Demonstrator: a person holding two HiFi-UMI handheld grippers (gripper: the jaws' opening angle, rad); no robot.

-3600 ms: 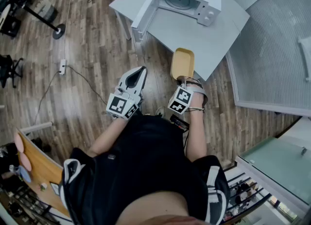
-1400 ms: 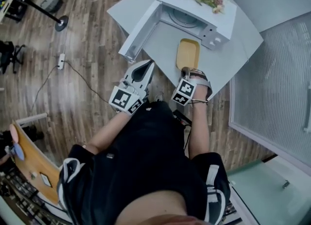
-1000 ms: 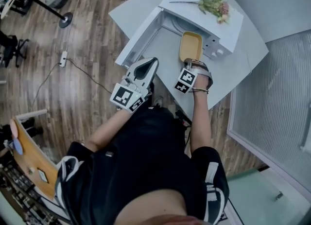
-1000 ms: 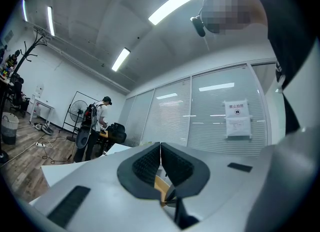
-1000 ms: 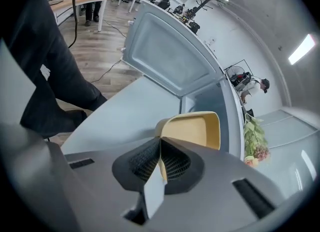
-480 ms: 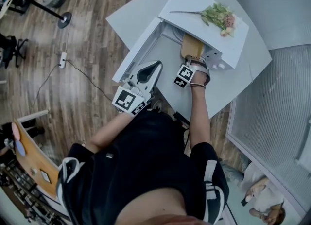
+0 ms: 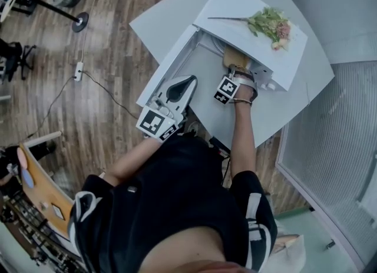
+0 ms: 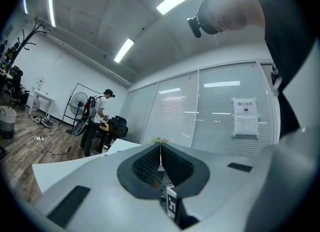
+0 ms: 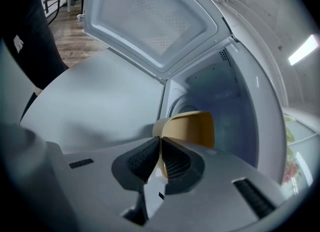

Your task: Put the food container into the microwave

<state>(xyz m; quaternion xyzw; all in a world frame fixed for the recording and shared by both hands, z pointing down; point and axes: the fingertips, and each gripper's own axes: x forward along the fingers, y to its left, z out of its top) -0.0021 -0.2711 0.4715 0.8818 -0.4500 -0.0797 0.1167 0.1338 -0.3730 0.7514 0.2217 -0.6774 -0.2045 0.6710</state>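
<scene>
The yellow food container (image 7: 234, 59) is held at its near rim by my right gripper (image 7: 234, 76), which is shut on it. Its far half is under the top of the white microwave (image 7: 259, 42). In the right gripper view the container (image 9: 192, 128) sticks out past the pinched jaws into the open cavity (image 9: 215, 105), in front of the round turntable. The microwave door (image 7: 168, 68) hangs open to the left. My left gripper (image 7: 177, 92) is shut and empty, held near the table's front edge beside the open door (image 9: 150, 20).
A bunch of flowers (image 7: 268, 24) lies on top of the microwave. The white table (image 7: 277, 109) has a corner close to my body. A floor stand (image 7: 76, 21) and cables (image 7: 88, 83) are on the wood floor at left. A person (image 8: 97, 121) stands far off.
I have stepped up to the table. My right gripper has carried the container forward from above the floor, over the table, into the microwave's mouth. The left gripper stayed shut and followed.
</scene>
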